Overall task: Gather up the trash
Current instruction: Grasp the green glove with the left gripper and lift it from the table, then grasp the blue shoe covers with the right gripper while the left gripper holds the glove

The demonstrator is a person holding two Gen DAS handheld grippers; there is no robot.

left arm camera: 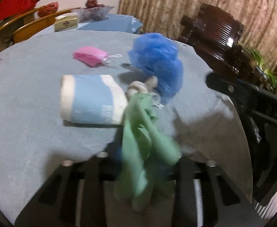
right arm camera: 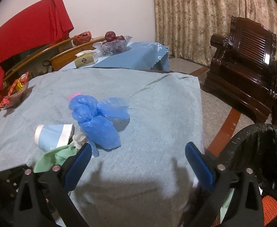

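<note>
My left gripper [left arm camera: 144, 160] is shut on a green crumpled wad [left arm camera: 146, 132], blurred, which hangs over the grey-blue tablecloth [left arm camera: 24, 113]. Just past the wad a blue-and-white paper cup [left arm camera: 91, 100] lies on its side beside a crumpled tissue [left arm camera: 138, 88]. A bunch of blue plastic [left arm camera: 157, 60] and a pink packet [left arm camera: 90, 55] lie farther back. In the right wrist view my right gripper [right arm camera: 138, 160] stands open over the near table edge with nothing between its blue pads [right arm camera: 81, 162]. Left of it are the blue plastic [right arm camera: 96, 117], cup [right arm camera: 53, 136] and green wad [right arm camera: 57, 157].
A bin lined with a black bag [right arm camera: 261, 147] stands on the floor right of the table. A snack bowl [right arm camera: 13, 96] sits at the table's left edge. A tissue box [right arm camera: 85, 59] and fruit bowl [right arm camera: 111, 44] sit on a farther table. A dark armchair [right arm camera: 248, 66] is at right.
</note>
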